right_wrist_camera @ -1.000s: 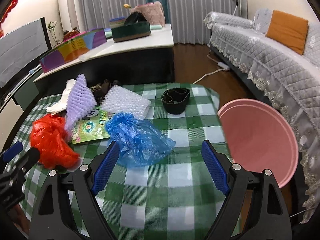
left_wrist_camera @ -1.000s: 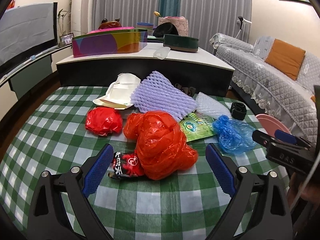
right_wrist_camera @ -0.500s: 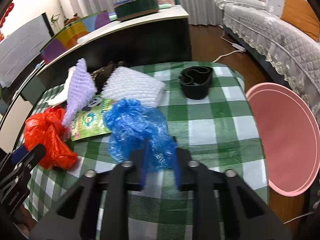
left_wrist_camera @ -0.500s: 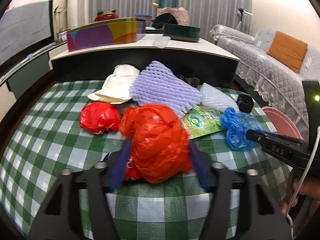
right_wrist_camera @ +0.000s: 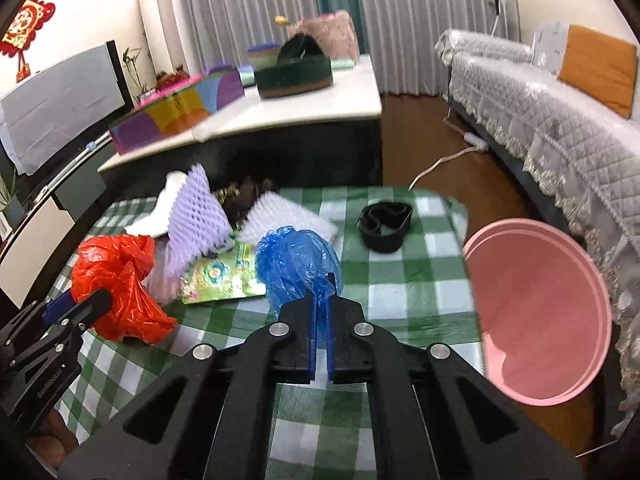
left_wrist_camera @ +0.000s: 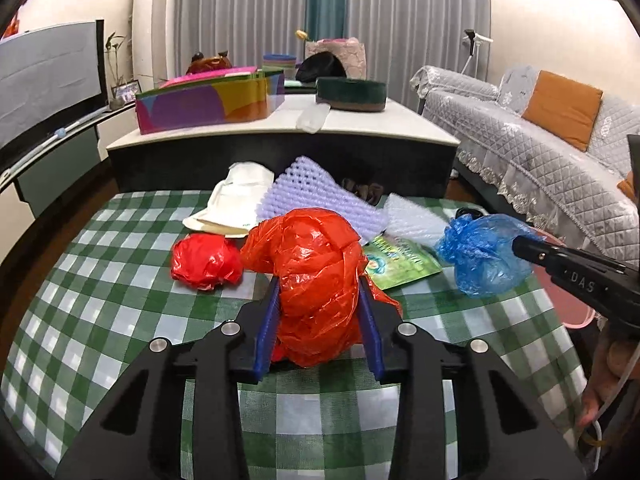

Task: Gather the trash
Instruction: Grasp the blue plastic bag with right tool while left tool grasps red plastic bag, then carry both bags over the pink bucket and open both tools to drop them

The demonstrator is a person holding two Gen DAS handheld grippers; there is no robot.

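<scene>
On the green checked table [left_wrist_camera: 120, 300], my left gripper [left_wrist_camera: 318, 284] has its blue pads pressed on both sides of a large crumpled red plastic bag [left_wrist_camera: 316, 256], and its jaws are still closing. The same red bag [right_wrist_camera: 120, 276] shows at the left of the right wrist view. My right gripper [right_wrist_camera: 320, 280] is shut on a crumpled blue plastic bag [right_wrist_camera: 296, 256], pinching its near edge. In the left wrist view the blue bag [left_wrist_camera: 484, 256] hangs at that gripper's tip.
Loose on the table are a small red bag [left_wrist_camera: 206, 262], a purple foam net [left_wrist_camera: 316, 196], a white foam net [left_wrist_camera: 416, 220], a green packet [left_wrist_camera: 400, 258], a white paper bag [left_wrist_camera: 236, 204] and a black band [right_wrist_camera: 384, 222]. A pink basin [right_wrist_camera: 536, 312] sits off the table's right edge. A low cabinet [left_wrist_camera: 280, 160] stands behind.
Both grippers went from wide open to closed, the left on the large red bag and the right on the blue bag. Both bags have risen a little with them.
</scene>
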